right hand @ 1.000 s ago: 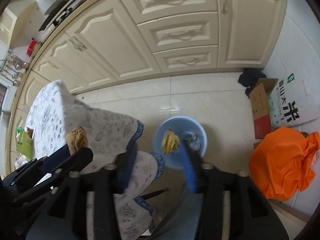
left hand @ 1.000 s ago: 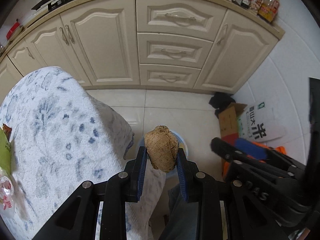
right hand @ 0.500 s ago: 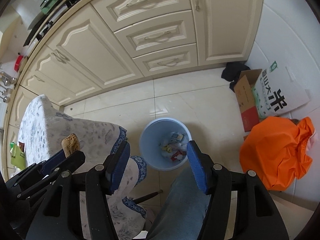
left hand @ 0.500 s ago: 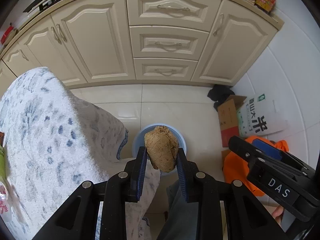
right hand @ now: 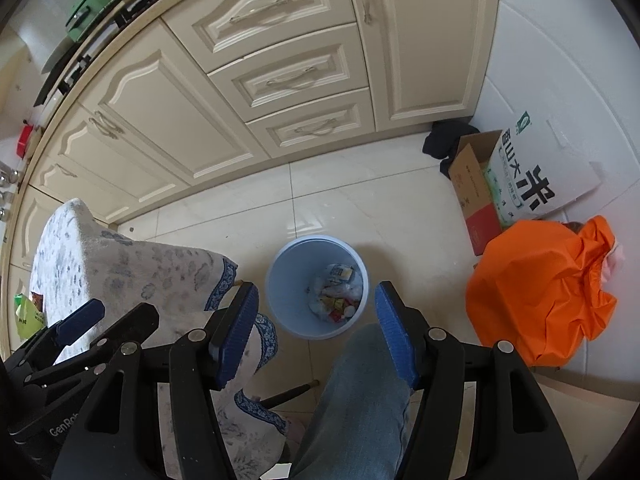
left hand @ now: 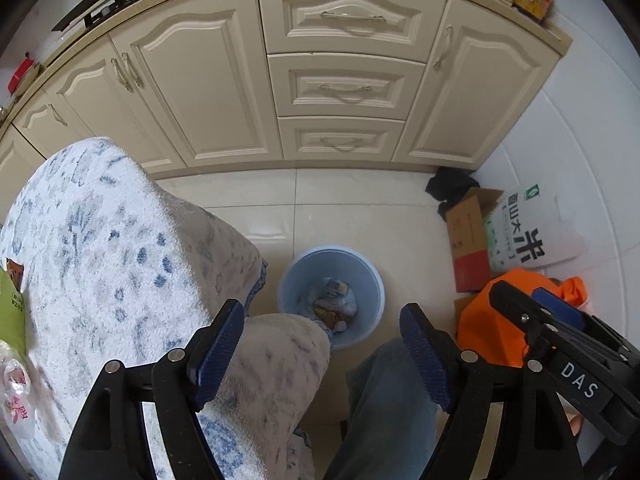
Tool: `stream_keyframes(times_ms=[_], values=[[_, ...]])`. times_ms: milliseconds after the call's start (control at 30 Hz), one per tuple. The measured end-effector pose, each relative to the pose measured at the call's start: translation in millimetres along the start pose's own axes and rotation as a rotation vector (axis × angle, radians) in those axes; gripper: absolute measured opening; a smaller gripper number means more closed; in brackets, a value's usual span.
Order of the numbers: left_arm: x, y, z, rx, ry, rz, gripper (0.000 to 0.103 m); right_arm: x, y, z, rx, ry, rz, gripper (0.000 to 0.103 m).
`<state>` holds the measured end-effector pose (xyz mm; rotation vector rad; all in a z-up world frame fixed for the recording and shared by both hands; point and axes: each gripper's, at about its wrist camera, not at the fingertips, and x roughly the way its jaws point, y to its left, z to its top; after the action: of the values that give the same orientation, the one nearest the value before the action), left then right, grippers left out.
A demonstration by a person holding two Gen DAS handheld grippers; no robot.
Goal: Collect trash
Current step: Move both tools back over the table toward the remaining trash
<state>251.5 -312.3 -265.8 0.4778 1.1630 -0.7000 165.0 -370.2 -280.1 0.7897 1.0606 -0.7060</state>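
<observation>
A light blue waste bin (left hand: pixel 288 280) stands on the tiled floor beside the table, with wrappers and scraps in it. A brown lump (left hand: pixel 325 314) lies among that trash. My left gripper (left hand: pixel 320 320) hangs over the bin; its jaws are opening and nothing is between them. In the right wrist view the same bin (right hand: pixel 280 280) lies below my right gripper (right hand: pixel 316 300), which is open with nothing between its fingers. The left gripper (right hand: pixel 100 320) shows at the lower left there. On the table edge lie a green packet (left hand: pixel 12 312) and a clear wrapper (left hand: pixel 16 392).
A table under a blue-flowered cloth (left hand: pixel 100 240) fills the left side. A person's leg in jeans (right hand: pixel 360 392) is next to the bin. An orange bag (right hand: pixel 540 288), a cardboard box (right hand: pixel 476 184) and a rice sack (right hand: pixel 532 176) sit right. Cream cabinets (left hand: pixel 340 88) line the back.
The left gripper was shut on a brown lump over the bin; now its jaws stand wide apart and the lump is gone from between them. The right gripper shifted so the bin sits between its fingers.
</observation>
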Motion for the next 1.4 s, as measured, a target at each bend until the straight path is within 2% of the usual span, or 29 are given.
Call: stream_keyframes(times_ms=[433,733,900,1167,1400], values=[[-41.3,17.2,-30.9,0.005,-0.037,-0.021,0.076,-26.2,12.9,-13.5,-0.021,-0.037,-0.005,0.062],[-83.7,38.8,-59.6,-0.003,-0.085,-0.029,0.076,-47.8,37.2,-26.0,-0.064,-0.075,0.004,0.062],[-110.6,66.3,-83.4,-0.047,-0.113,-0.014,0.076,-54.0,66.0,-36.1,-0.118,-0.087,0.018,0.069],[-150.7,122.7,-125.6,-0.147,-0.144,0.06,0.076,-53.6,129.5,-62.3,-0.252,-0.076,0.053,0.07],[-179.5,165.6,-159.0,-0.243,-0.158,0.093,0.076,-51.6,183.3,-84.1,-0.359,-0.059,0.091,0.07]])
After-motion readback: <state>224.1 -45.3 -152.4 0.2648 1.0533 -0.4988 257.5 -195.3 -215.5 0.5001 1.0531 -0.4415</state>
